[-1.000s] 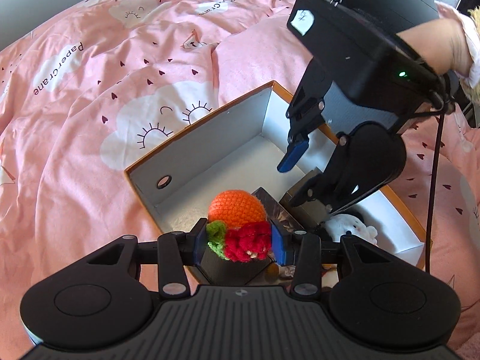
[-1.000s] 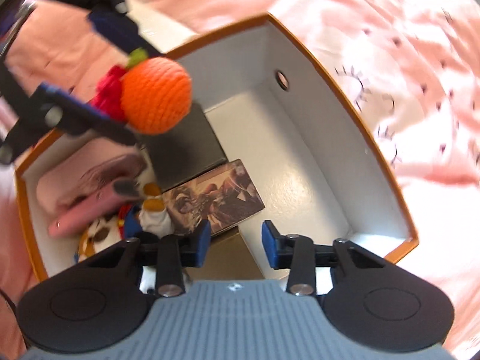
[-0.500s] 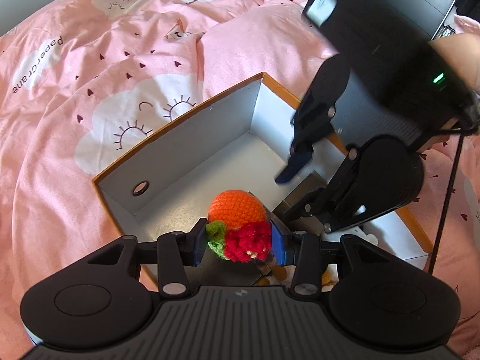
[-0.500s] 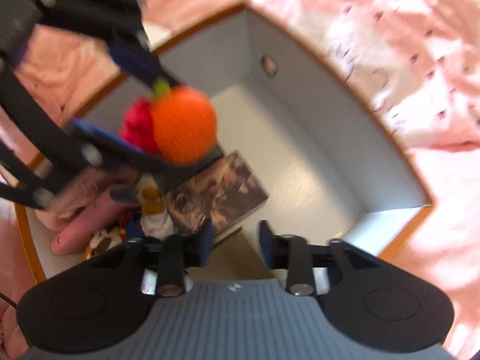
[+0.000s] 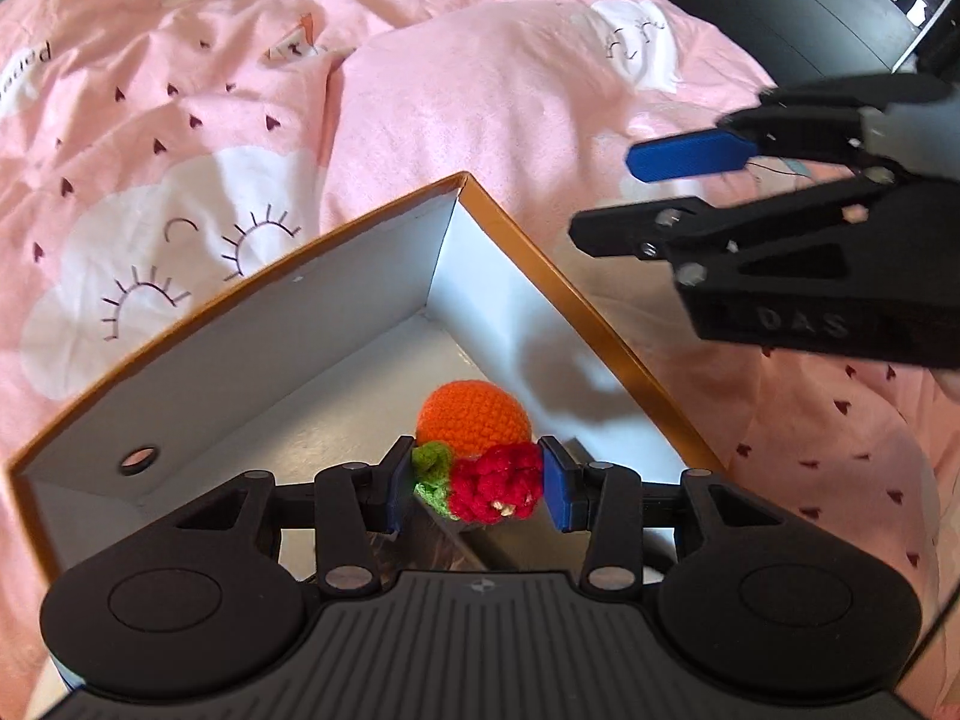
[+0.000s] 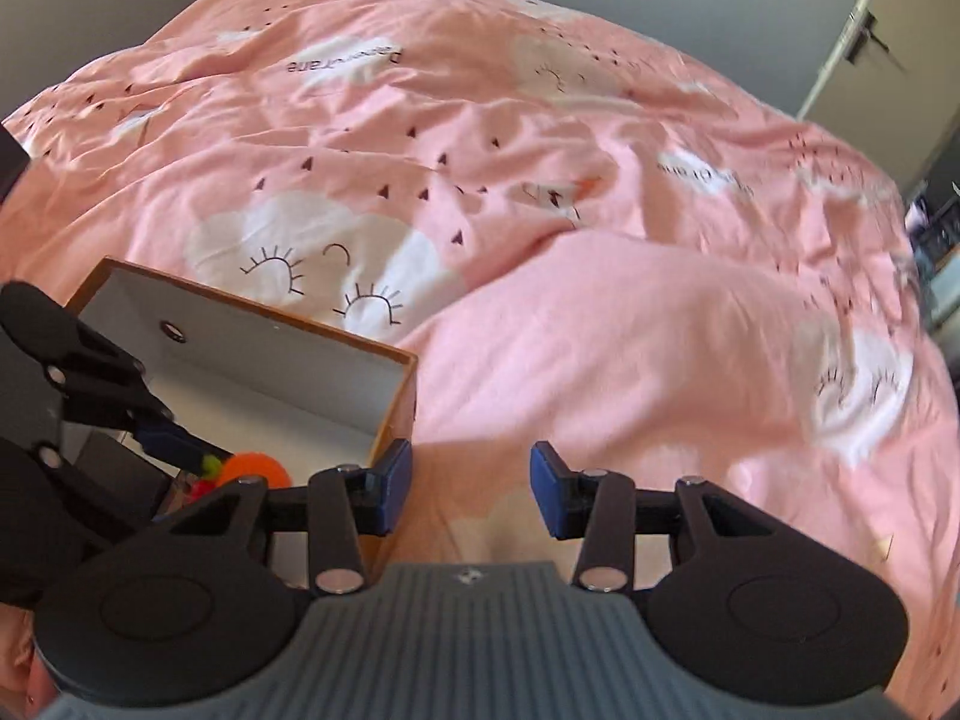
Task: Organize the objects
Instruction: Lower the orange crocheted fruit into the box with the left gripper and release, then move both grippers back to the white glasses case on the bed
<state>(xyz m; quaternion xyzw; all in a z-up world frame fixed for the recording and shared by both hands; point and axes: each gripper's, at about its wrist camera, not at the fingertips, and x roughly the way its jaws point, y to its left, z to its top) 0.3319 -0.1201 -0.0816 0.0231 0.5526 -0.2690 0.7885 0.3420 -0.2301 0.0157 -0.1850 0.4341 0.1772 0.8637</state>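
Note:
My left gripper is shut on a crocheted toy with an orange ball, a red flower and a green leaf. It holds the toy inside an open orange-rimmed box with white walls, above the floor. The toy and the box also show at the lower left of the right wrist view. My right gripper is open and empty over the pink duvet, just outside the box's right corner. It shows in the left wrist view at the right, above the box's rim.
A pink duvet with white clouds covers the bed around the box. Dark flat items lie on the box floor under the toy. Dark furniture stands beyond the bed at the far right.
My right gripper has pulled up and out of the box to the right and now looks across the bed. My left gripper has carried the toy lower and further into the box.

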